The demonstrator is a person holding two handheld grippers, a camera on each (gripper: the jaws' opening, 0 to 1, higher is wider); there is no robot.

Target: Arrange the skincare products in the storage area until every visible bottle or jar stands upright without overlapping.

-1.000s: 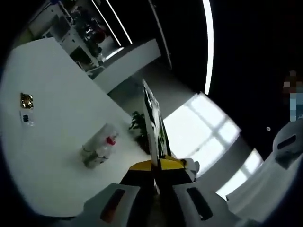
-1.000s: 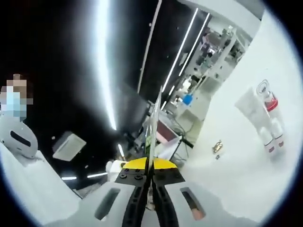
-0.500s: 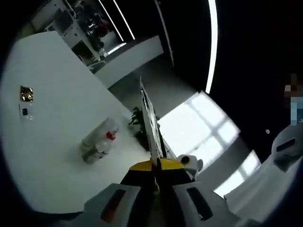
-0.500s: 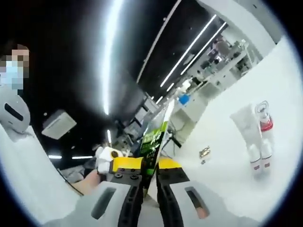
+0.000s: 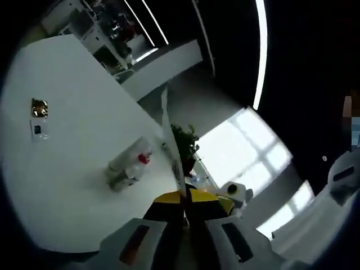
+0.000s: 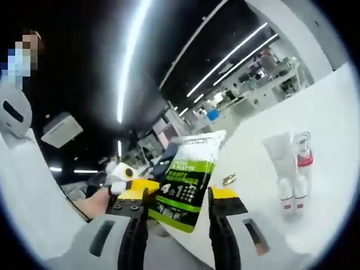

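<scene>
Green pouch [image 6: 185, 183] — left gripper [image 5: 184, 197] clamped, right gripper [image 6: 179, 197] spread.

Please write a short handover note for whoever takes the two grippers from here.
Left gripper: jaws shut on the edge of a flat sachet, held up off the white table.
Right gripper: jaws open, one on each side of the green and white sachet; whether they touch it is unclear.
Tubes and bottles, one with a red cap, stand clustered upright on the table, apart from both grippers.
Done: cluster looks upright.
Left: set the sachet down by the cluster, then check nothing overlaps.
</scene>
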